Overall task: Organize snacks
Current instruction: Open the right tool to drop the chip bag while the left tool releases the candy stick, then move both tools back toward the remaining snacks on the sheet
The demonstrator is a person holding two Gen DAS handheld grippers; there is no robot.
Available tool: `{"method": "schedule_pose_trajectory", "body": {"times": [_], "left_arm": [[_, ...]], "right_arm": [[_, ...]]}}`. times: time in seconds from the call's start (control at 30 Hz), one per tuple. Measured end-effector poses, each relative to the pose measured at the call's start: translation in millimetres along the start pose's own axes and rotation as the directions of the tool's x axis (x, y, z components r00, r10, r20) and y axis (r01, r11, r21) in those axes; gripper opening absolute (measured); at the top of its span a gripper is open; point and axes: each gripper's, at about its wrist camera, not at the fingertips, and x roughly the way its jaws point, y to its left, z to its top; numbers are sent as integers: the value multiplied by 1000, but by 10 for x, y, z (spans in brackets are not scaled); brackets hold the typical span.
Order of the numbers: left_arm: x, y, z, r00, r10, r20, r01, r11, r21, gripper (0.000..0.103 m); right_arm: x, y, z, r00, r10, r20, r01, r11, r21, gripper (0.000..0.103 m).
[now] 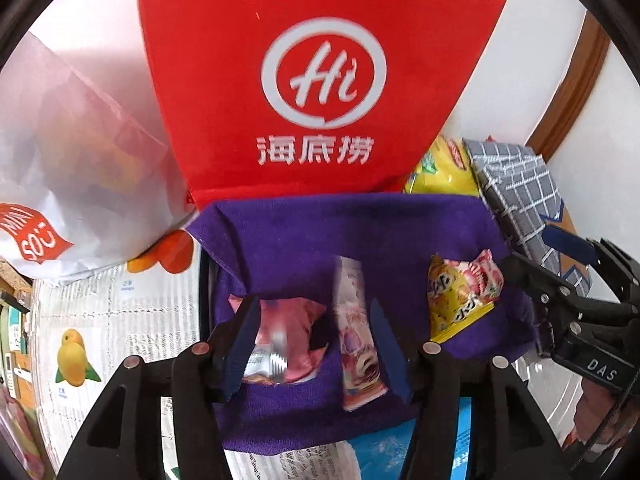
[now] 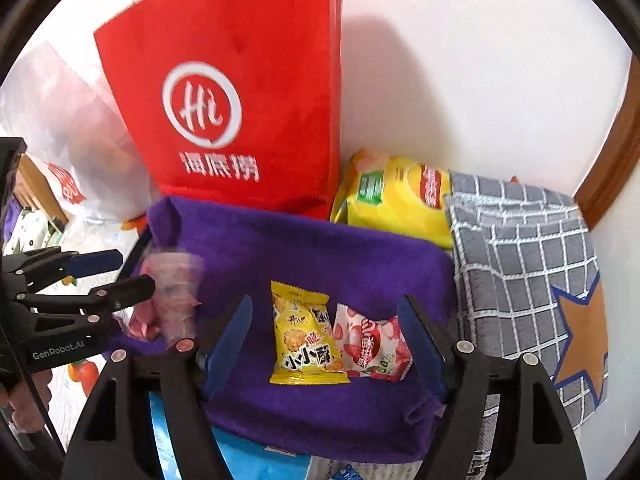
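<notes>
The snacks lie on a purple cloth [image 2: 320, 248] in the middle of both views. A yellow snack packet [image 2: 304, 336] and a red-white packet [image 2: 372, 346] touch each other at the centre of the right wrist view, between the fingers of the right tool [image 2: 326, 340], which stand apart and do not press on them. In the left wrist view a pink packet [image 1: 288, 332] and a blurred pale packet [image 1: 354, 328] are between the fingers of the left tool [image 1: 312, 344]; its fingers are also apart, not clamped. The cloth's far edge meets a red bag [image 1: 312, 80]. At the right edge stand a yellow pack [image 2: 396, 200] and a grey checked cloth [image 2: 520, 248], close to the wall. At the left is a white plastic bag [image 1: 68, 168]. Bare cloth remains near the lower edge.
</notes>
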Motion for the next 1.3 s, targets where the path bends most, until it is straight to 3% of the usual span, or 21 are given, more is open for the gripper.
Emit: {"method": "schedule_pose_trajectory", "body": {"times": [0.07,0.33,0.5,0.57,0.67,0.83,0.97,1.1,1.3], "left_arm": [[-69,5,7,1000,3,22,-3,1000,-10,59],[-355,-116,20,996,29,88,-29,1000,2,62],[-592,-196,-20,991,20,131,-24,999,30,67],[-674,-242,-49,989,34,143,-43,997,61,68],[-830,-296,-98,984,47,171,-64,994,93,68],[-1075,-378,-176,980,36,198,-57,993,101,68],[-1277,-440,-376,976,-11,219,-19,990,138,68],[-1352,-436,-582,976,3,216,-34,989,141,68],[-1291,-299,-906,986,-20,163,1,993,114,68]], "right_arm": [[-69,-18,-25,1000,-3,17,2,1000,14,75],[-322,-4,-289,999,28,-46,-26,999,41,75],[-611,32,-557,998,-34,-62,36,999,34,79],[-746,18,-689,997,-43,-57,46,998,51,85],[-903,-16,-856,997,-54,-63,58,996,68,85],[-1239,-72,-1188,997,-67,34,63,992,106,85],[-1431,-100,-1405,995,-52,87,39,988,152,85],[-1463,-96,-1572,996,-37,79,24,986,164,85],[-1337,-47,-1708,999,-51,19,47,986,161,85]]}}
